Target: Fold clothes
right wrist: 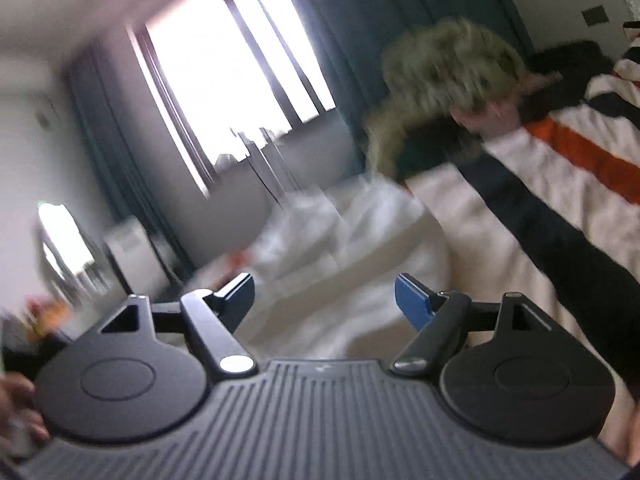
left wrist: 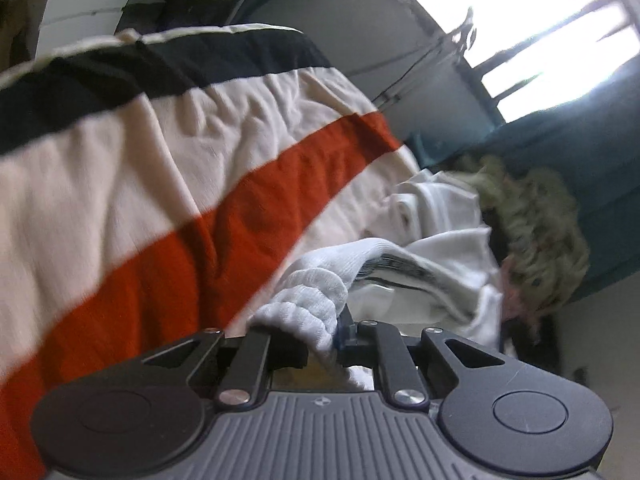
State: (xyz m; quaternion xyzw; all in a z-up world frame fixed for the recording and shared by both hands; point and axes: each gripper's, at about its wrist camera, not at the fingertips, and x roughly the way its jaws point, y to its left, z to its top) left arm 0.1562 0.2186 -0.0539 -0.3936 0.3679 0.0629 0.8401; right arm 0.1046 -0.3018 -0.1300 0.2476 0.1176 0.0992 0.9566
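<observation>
A cream garment with black and orange stripes (left wrist: 160,184) hangs spread across the left wrist view. My left gripper (left wrist: 320,340) is shut on its white ribbed cuff (left wrist: 308,304), bunched between the jaws. In the right wrist view the same striped garment (right wrist: 560,184) stretches across the right side. My right gripper (right wrist: 325,300) is open and empty, its blue pads (right wrist: 412,300) wide apart above white cloth (right wrist: 340,248).
A pile of white clothes (left wrist: 436,240) and a coat with a shaggy fur trim (left wrist: 536,232) lie beyond the cuff; the fur trim (right wrist: 448,64) also shows in the right wrist view. A bright window (right wrist: 232,64) with teal curtains (right wrist: 384,8) stands behind.
</observation>
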